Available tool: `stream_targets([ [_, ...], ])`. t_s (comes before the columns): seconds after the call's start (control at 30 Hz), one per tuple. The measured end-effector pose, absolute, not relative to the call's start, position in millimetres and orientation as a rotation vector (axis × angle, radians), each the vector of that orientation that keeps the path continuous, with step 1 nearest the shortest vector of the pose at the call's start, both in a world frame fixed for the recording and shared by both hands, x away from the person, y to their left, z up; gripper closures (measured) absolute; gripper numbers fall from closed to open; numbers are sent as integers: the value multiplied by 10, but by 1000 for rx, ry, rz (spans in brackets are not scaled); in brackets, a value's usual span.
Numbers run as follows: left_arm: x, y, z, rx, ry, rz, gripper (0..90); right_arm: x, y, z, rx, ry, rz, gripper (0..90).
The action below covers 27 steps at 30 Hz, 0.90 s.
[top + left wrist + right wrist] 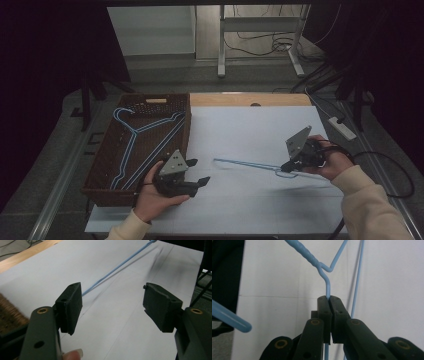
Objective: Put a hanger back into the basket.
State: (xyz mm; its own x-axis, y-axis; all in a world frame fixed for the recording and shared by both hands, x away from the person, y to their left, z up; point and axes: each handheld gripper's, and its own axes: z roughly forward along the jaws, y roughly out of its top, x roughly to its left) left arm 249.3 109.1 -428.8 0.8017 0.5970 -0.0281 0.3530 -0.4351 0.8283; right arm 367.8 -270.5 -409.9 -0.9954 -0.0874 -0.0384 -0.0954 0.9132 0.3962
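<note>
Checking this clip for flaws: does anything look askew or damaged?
Nothing stands out. The right hand-held gripper is shut on a blue wire hanger above the table; other hangers lie flat in the wicker basket.

Dim room, grey floor (165, 72), white desk frame (260, 30) behind.

Wicker basket (102, 165) with blue hangers (145, 137) at the table's (240, 200) left edge

Left gripper (199, 171) gapes wide; right gripper (286, 168) is clamped tight.
</note>
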Motion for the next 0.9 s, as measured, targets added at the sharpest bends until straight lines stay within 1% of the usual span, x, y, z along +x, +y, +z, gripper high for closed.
stream_targets([
  [0.27, 2601, 802, -4263, 2095, 661, 304, 330, 3665, -2714, -4008, -155, 3038, 670, 886],
  [0.53, 2774, 458, -4344, 2157, 636, 272, 330, 3633, -2722, -3933, -162, 3030, 685, 886],
  [0.57, 2826, 362, -4375, 2172, 629, 263, 330, 3631, -2723, -3927, -163, 3027, 689, 886],
  [0.7, 2899, 234, -4429, 2200, 616, 252, 329, 3626, -2724, -3917, -164, 3029, 694, 886],
  [0.9, 3039, 31, -4568, 2256, 575, 292, 345, 3635, -2716, -3930, -176, 3034, 703, 886],
])
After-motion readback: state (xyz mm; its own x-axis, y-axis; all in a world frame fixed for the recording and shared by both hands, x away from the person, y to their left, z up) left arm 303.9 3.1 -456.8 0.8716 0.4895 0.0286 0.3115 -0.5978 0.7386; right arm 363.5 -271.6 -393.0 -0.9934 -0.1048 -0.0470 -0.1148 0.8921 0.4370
